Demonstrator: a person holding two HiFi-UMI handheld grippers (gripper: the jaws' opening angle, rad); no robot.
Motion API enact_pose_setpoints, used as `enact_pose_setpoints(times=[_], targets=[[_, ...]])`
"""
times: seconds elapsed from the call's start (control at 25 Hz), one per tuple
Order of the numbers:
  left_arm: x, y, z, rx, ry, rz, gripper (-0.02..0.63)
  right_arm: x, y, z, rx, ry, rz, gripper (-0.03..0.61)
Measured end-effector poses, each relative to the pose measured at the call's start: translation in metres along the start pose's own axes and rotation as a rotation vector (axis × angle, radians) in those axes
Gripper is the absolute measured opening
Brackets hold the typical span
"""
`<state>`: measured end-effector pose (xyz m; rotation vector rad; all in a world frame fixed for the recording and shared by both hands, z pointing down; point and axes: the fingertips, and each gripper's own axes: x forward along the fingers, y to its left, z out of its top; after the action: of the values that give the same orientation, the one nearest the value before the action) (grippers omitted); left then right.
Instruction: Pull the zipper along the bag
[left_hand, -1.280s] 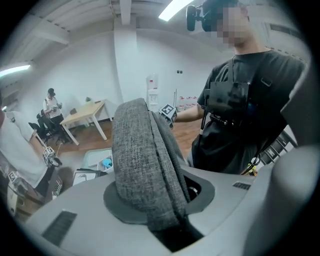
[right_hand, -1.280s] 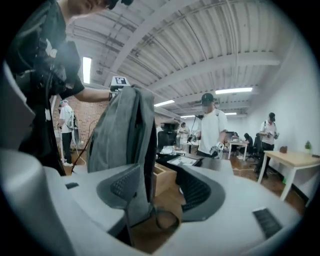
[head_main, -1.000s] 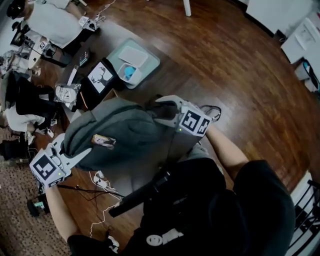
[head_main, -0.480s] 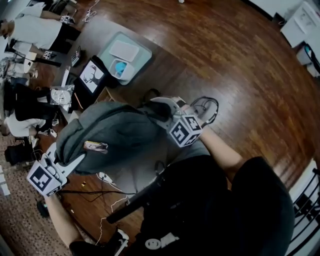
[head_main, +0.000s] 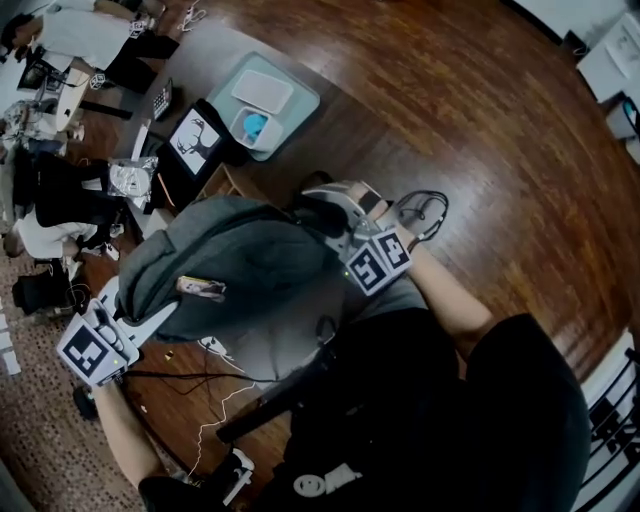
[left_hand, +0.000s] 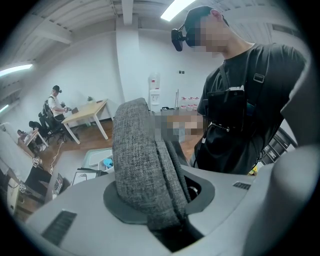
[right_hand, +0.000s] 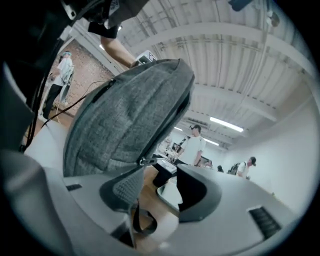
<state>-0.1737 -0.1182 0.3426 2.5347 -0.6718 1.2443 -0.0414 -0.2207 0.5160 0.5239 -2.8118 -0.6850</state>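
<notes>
While my left gripper (head_main: 155, 312) clamps the bag (head_main: 240, 262), my right gripper (right_hand: 160, 196) has just been closing, pads not yet pinching the zipper pull (right_hand: 142, 223); that slack loop may slip out.

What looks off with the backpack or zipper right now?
Nothing torn or spilled. The zipper's pull loop dangles loose between the right gripper's jaws, which have just been closing but stand apart, not pinching it. The left gripper clamps the grey backpack.
</notes>
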Motion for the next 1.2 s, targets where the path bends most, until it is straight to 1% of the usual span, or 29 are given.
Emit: enact_pose_setpoints(times=[0.12, 0.16, 0.2, 0.24, 0.28, 0.32, 0.36, 0.44, 0.52, 0.6, 0.64, 0.72, 0.76, 0.8, 0.84, 0.88, 0.92, 1.04, 1.12, 1.2], targets=[[0.000, 0.000, 0.002, 0.007, -0.010, 0.005, 0.141, -0.009, 0.007, 0.006, -0.138, -0.032, 0.081, 0.213], [0.000, 0.001, 0.003, 0.013, -0.013, 0.008, 0.141, -0.009, 0.008, 0.006, -0.165, -0.035, 0.111, 0.215], [0.000, 0.002, 0.003, 0.018, -0.014, 0.012, 0.141, -0.008, 0.009, 0.006, -0.168, -0.037, 0.147, 0.215], [0.000, 0.002, 0.003, 0.019, -0.013, 0.015, 0.141, -0.005, 0.012, 0.005, -0.148, -0.040, 0.191, 0.214], [0.000, 0.001, 0.002, 0.016, -0.011, 0.017, 0.141, -0.004, 0.015, 0.004, -0.125, -0.046, 0.237, 0.189], [0.000, 0.001, 0.001, 0.014, -0.011, 0.019, 0.141, -0.003, 0.019, 0.003, -0.113, -0.054, 0.271, 0.141], [0.001, 0.000, 0.001, 0.017, -0.013, 0.021, 0.141, -0.002, 0.022, 0.003, -0.118, -0.064, 0.284, 0.115], [0.001, 0.001, 0.002, 0.027, -0.017, 0.025, 0.141, -0.001, 0.023, 0.002, -0.136, -0.077, 0.271, 0.117], [0.001, 0.001, 0.003, 0.032, -0.018, 0.027, 0.141, 0.000, 0.023, 0.002, -0.128, -0.071, 0.281, 0.140], [0.001, 0.002, 0.003, 0.034, -0.018, 0.024, 0.141, 0.000, 0.027, 0.001, -0.127, -0.064, 0.347, 0.079], [0.001, 0.002, 0.003, 0.034, -0.017, 0.024, 0.141, 0.001, 0.029, 0.000, -0.123, -0.065, 0.391, 0.074], [0.001, 0.002, 0.003, 0.036, -0.014, 0.025, 0.141, 0.003, 0.030, -0.001, -0.085, -0.074, 0.481, 0.075], [0.001, 0.001, 0.004, 0.038, -0.014, 0.024, 0.141, 0.004, 0.029, -0.001, -0.052, -0.079, 0.521, 0.081], [0.001, 0.000, 0.004, 0.040, -0.013, 0.023, 0.141, 0.004, 0.029, -0.002, -0.010, -0.083, 0.562, 0.108], [0.001, -0.001, 0.004, 0.041, -0.010, 0.022, 0.141, 0.004, 0.029, -0.002, 0.035, -0.084, 0.606, 0.110], [0.000, -0.002, 0.003, 0.040, -0.006, 0.021, 0.141, 0.004, 0.032, -0.001, 0.081, -0.080, 0.651, 0.097], [0.000, -0.002, 0.003, 0.040, -0.003, 0.021, 0.141, 0.004, 0.035, 0.000, 0.125, -0.073, 0.694, 0.070], [0.002, -0.002, 0.004, 0.038, -0.010, 0.023, 0.141, 0.004, 0.040, -0.001, 0.212, -0.040, 0.801, 0.061], [0.003, -0.002, 0.004, 0.039, -0.014, 0.024, 0.143, 0.001, 0.041, -0.002, 0.220, -0.016, 0.831, 0.046], [0.002, -0.003, 0.004, 0.034, -0.014, 0.027, 0.143, -0.005, 0.041, -0.001, 0.215, 0.017, 0.810, 0.037]])
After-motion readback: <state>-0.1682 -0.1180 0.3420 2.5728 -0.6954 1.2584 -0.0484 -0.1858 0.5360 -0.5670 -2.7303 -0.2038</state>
